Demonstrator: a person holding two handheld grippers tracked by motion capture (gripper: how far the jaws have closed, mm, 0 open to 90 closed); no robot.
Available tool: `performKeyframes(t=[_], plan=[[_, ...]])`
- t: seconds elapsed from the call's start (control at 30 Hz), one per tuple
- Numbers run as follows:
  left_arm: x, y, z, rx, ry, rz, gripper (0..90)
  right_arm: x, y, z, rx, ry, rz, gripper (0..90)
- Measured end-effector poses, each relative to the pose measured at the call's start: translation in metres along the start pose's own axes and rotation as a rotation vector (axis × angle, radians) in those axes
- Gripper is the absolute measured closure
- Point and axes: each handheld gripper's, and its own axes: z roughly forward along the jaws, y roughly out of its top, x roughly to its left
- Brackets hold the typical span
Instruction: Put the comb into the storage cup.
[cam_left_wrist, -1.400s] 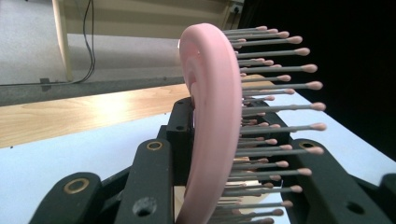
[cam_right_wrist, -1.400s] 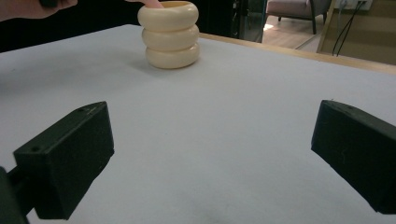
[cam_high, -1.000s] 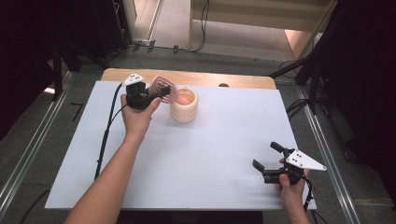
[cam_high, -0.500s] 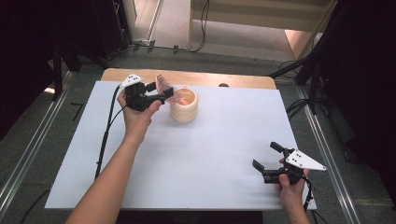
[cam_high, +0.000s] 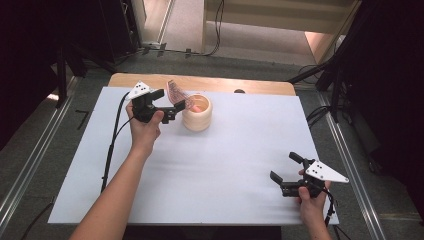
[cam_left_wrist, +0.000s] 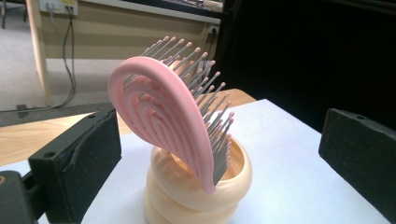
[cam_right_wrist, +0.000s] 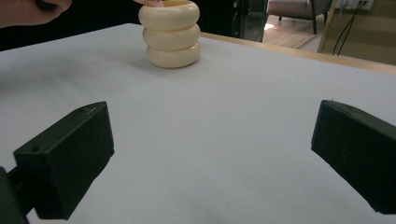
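Note:
A pink hairbrush (cam_high: 176, 92) stands handle-down in a cream ringed holder (cam_high: 197, 117) at the back of the table, its head leaning out to the left. My left gripper (cam_high: 170, 99) is open beside it. Its jaws have just been opening. In the left gripper view the hairbrush (cam_left_wrist: 159, 121) rises from the holder (cam_left_wrist: 196, 196) between the two black pads (cam_left_wrist: 84, 158), and neither pad touches it. My right gripper (cam_high: 283, 166) rests open at the front right with nothing between its jaws. In the right gripper view the holder (cam_right_wrist: 172, 35) stands far off.
A white sheet (cam_high: 225, 165) covers the table, with a strip of bare wood (cam_high: 250, 86) along the back edge. The left gripper's black cable (cam_high: 112, 145) trails down the left side. Dark floor and metal rails surround the table.
The left gripper's jaws have spread wide and let go of the hairbrush, which stays leaning in the holder. The right gripper has not moved.

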Motion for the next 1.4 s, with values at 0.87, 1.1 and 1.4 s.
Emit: performKeyframes(t=[0.87, 1.1, 1.4], plan=[[-0.009, -0.007, -0.029, -0.019, -0.015, 0.059, 0.0, 0.001, 0.0, 0.001, 0.001, 0.0, 0.001, 0.0], [-0.012, -0.01, -0.037, -0.021, -0.018, 0.07, 0.0, 0.001, 0.0, 0.001, 0.002, 0.0, 0.002, 0.0], [-0.012, -0.016, -0.046, -0.025, -0.011, 0.079, 0.0, 0.001, 0.0, 0.002, 0.002, -0.002, 0.002, 0.0]])
